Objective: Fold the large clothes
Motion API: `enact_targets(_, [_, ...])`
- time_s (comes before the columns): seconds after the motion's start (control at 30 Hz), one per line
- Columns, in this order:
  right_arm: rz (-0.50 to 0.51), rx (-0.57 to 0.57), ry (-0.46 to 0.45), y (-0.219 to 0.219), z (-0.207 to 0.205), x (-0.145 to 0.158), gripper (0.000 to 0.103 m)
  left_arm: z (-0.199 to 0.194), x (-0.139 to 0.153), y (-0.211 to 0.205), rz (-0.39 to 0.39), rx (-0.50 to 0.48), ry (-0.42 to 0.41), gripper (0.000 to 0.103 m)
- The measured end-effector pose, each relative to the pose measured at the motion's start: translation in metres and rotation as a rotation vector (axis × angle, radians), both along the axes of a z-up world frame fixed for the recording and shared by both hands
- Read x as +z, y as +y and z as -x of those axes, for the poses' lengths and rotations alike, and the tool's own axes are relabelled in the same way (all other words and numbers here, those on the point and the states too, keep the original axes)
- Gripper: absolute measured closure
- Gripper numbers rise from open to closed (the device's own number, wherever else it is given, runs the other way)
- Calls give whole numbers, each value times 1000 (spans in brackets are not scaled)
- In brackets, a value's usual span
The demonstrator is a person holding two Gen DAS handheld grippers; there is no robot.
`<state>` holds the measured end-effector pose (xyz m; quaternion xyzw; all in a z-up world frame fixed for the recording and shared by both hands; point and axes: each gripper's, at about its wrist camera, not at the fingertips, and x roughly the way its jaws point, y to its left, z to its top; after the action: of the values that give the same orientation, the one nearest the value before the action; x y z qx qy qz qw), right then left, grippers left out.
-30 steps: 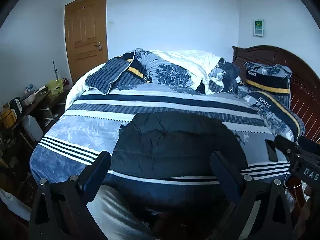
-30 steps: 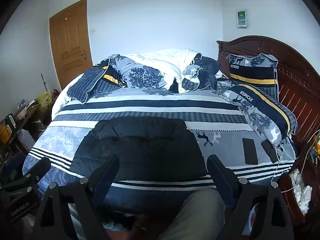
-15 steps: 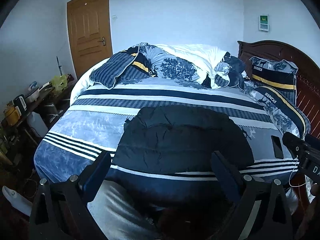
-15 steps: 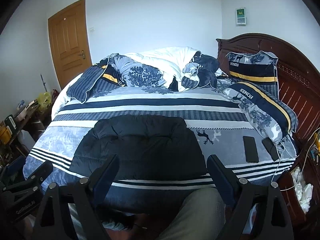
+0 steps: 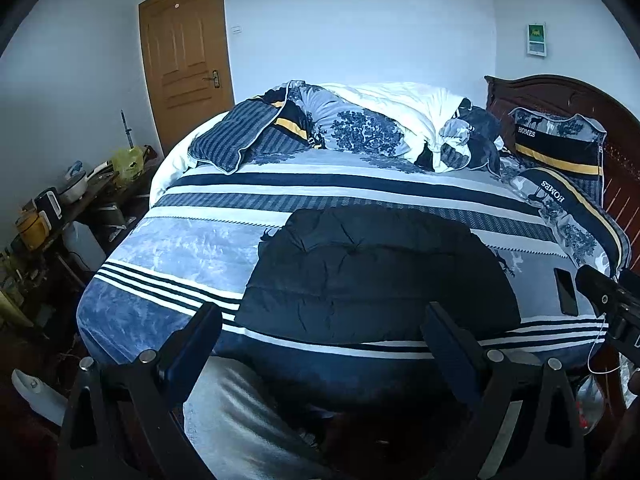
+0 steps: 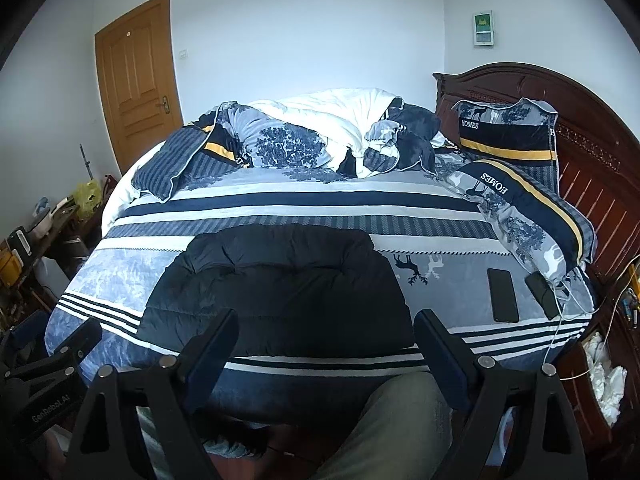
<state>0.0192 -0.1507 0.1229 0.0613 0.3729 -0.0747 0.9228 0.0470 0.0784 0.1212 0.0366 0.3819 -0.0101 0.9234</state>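
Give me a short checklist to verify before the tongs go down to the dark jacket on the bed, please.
1. Left tongs open, nothing between them: ok.
2. Right tongs open, nothing between them: ok.
3. Dark jacket lies flat on the bed, near its front edge: ok.
4. Phone lies apart from the jacket: ok.
5. Nothing on top of the jacket: ok.
6. Sleeves tucked in: cannot tell.

We see a black puffer jacket [image 5: 372,276], folded into a wrinkled slab, flat on the bed, lower centre of frame
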Motion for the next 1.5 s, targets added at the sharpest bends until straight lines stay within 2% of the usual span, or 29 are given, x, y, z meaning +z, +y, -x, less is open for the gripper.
enact_targets(0.97, [-2, 6, 19, -3, -11, -6, 12, -7, -8, 3, -13, 0, 10, 4])
enact_targets(1.5, [-8, 14, 66, -2, -28, -26, 12, -26, -31, 3, -32, 20, 54, 4])
